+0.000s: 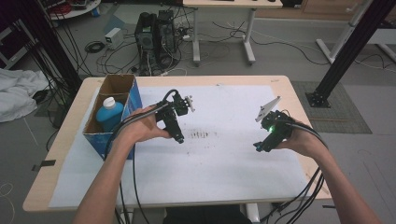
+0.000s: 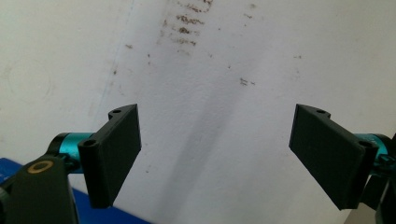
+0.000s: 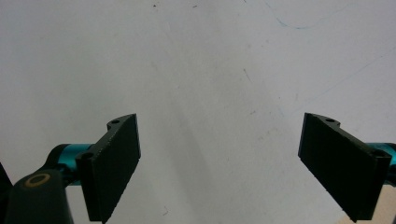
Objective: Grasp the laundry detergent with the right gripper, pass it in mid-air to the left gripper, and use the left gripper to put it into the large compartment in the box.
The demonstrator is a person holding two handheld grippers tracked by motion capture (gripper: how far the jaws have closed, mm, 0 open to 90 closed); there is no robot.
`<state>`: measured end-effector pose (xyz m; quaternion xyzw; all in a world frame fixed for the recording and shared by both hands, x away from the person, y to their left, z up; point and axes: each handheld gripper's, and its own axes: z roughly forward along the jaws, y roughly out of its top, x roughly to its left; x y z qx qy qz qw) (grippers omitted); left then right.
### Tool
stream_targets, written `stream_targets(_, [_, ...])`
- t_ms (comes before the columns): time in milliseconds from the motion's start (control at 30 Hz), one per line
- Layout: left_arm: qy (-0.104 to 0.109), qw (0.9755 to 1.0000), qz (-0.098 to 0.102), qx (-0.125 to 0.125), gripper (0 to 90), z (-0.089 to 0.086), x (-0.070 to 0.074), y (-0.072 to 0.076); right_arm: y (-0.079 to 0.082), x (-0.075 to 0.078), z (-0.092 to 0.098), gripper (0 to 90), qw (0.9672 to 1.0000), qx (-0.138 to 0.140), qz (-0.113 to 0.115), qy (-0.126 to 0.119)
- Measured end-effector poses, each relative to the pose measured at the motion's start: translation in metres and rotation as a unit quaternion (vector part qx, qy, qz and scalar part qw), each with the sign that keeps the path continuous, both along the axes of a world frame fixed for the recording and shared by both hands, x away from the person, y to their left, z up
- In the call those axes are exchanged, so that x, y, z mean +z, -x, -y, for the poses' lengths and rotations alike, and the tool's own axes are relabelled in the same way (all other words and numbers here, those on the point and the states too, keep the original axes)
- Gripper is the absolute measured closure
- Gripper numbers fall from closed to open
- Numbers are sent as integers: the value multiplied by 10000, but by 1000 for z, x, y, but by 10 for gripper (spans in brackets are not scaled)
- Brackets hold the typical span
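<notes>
Your left hand-held gripper (image 1: 180,138) hangs over the white sheet (image 1: 219,163) that covers the tabletop (image 1: 65,154), its body tilted so the jaws point down and a little toward you. In the left gripper view (image 2: 217,154) the jaws stand wide apart with nothing between them, just the sheet and a scatter of brown smudges (image 2: 184,28) farther off. From above, those smudges (image 1: 200,135) lie just to the right of the jaw tips. The nearest object is the blue bottle (image 1: 109,114) with a white cap (image 1: 109,102); it stands upright, long axis vertical, cap pointing up, inside the open cardboard box (image 1: 135,100) at the tabletop's left edge. That puts the bottle to the left of your left hand-held gripper, beyond your wrist, apart from the jaws and separated from them by the box wall. A blue edge (image 2: 93,205) shows at the bottom left of the left gripper view, behind the jaw; you cannot tell for sure what it belongs to. Your right hand-held gripper (image 1: 258,147) is held well apart over the right side of the sheet, jaws aimed down and leftward; in the right gripper view (image 3: 219,163) they are spread wide and hold nothing, with bare white sheet beneath.
</notes>
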<state>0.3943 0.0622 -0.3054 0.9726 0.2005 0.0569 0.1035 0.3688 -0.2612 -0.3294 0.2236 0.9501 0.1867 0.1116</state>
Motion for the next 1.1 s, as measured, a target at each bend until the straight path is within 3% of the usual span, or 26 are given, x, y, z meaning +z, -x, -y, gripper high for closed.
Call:
stream_targets(67, [-198,9996,-19,-183,168,0,1,-2,-1,-1,0,121,9999,77,85,-15])
stream_targets(200, [-77,9999,-21,-110,168,3,-2,1,-1,-1,1,121,9999,82,89,-13])
stream_targets(967, [-70,9997,-194,-116,168,6,-16,1,-6,-7,0,121,9999,106,115,-17])
stream_targets(1000, [-377,9988,-68,-308,168,5,-12,-2,-6,-7,0,121,9998,113,133,-24])
stream_targets(1033, [-84,9998,-143,-103,168,6,-17,1,-4,-7,-1,121,9999,72,91,-58])
stream_targets(1100, [-72,9998,-168,-102,168,4,-18,0,-4,-9,-1,121,9999,25,120,-69])
